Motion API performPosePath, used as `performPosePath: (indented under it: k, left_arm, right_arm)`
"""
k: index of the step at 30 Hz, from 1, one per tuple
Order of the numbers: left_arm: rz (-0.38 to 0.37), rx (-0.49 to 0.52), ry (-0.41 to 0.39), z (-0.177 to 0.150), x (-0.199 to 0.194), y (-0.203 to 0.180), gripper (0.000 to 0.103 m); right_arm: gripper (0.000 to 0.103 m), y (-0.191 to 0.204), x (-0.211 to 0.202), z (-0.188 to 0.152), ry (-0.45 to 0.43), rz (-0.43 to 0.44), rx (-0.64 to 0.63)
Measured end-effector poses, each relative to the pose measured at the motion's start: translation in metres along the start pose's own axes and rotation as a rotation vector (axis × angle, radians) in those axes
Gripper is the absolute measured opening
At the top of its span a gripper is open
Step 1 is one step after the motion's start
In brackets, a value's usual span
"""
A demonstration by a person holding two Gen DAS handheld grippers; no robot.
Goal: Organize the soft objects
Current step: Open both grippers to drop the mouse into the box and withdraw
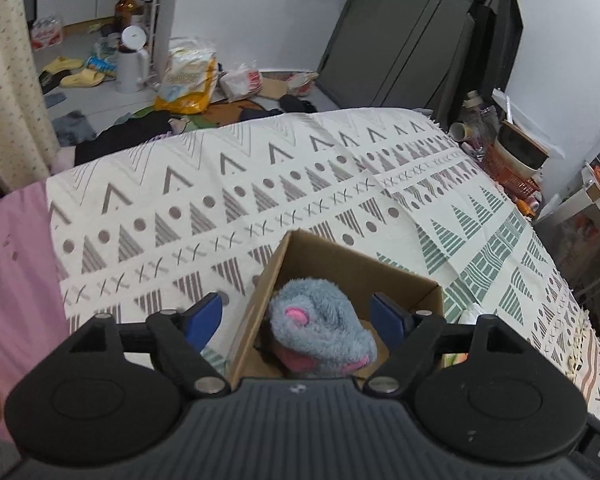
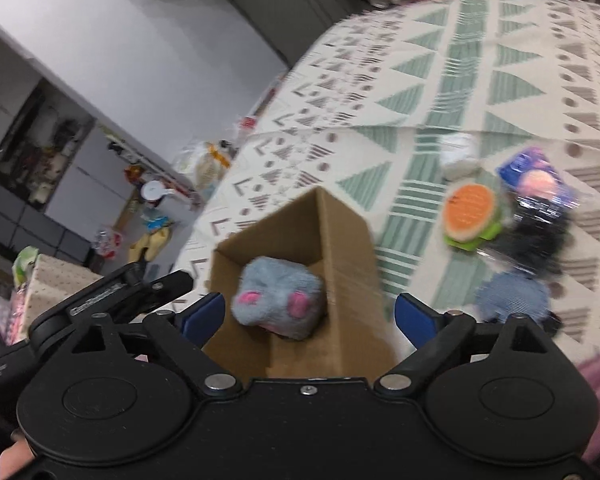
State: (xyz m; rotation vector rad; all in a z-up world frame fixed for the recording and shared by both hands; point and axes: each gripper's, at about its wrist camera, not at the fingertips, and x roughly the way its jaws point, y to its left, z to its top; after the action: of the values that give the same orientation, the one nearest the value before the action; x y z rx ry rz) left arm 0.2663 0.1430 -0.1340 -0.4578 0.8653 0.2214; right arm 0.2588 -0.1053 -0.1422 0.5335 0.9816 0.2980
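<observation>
Left wrist view puts our left gripper (image 1: 298, 316) spread wide and empty directly over the cardboard box (image 1: 400, 280), where the grey plush mouse (image 1: 320, 328) already lies between and below its fingers. Our right gripper (image 2: 308, 314) also hangs agape and empty above the same box. Ahead and to its right, on the patterned bed cover (image 2: 480, 60), wait the orange-and-green plush (image 2: 470, 216) and a blue striped soft piece (image 2: 508, 296). We would swing right, descend squarely and pinch gently at mid-body.
</observation>
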Motion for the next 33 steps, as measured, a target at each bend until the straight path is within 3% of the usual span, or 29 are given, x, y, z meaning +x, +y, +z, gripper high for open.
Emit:
performPosePath:
  k: [3, 7, 12, 18, 22, 33]
  left_arm:
    - [0.009, 0.016, -0.007, -0.008, -0.008, -0.008, 0.08]
    - [-0.007, 0.011, 0.0, -0.013, -0.019, -0.017, 0.08]
    - [-0.014, 0.055, 0.036, -0.015, -0.031, -0.036, 0.08]
    - [0.02, 0.106, 0.068, -0.022, -0.043, -0.058, 0.08]
    - [0.028, 0.136, 0.114, -0.031, -0.047, -0.076, 0.09]
    - [0.019, 0.205, 0.081, -0.059, -0.07, -0.129, 0.095]
  right_arm:
    - [0.096, -0.006, -0.006, 0.0, 0.013, -0.056, -0.007]
    - [0.102, -0.015, -0.017, 0.0, 0.036, -0.063, -0.001]
    - [0.103, -0.026, -0.031, 0.004, 0.016, -0.085, -0.018]
    - [0.103, -0.039, -0.049, 0.012, 0.017, -0.051, -0.004]
    - [0.103, -0.049, -0.065, 0.015, 0.014, -0.004, 0.018]
    - [0.103, -0.09, -0.097, 0.025, -0.027, 0.007, 0.073]
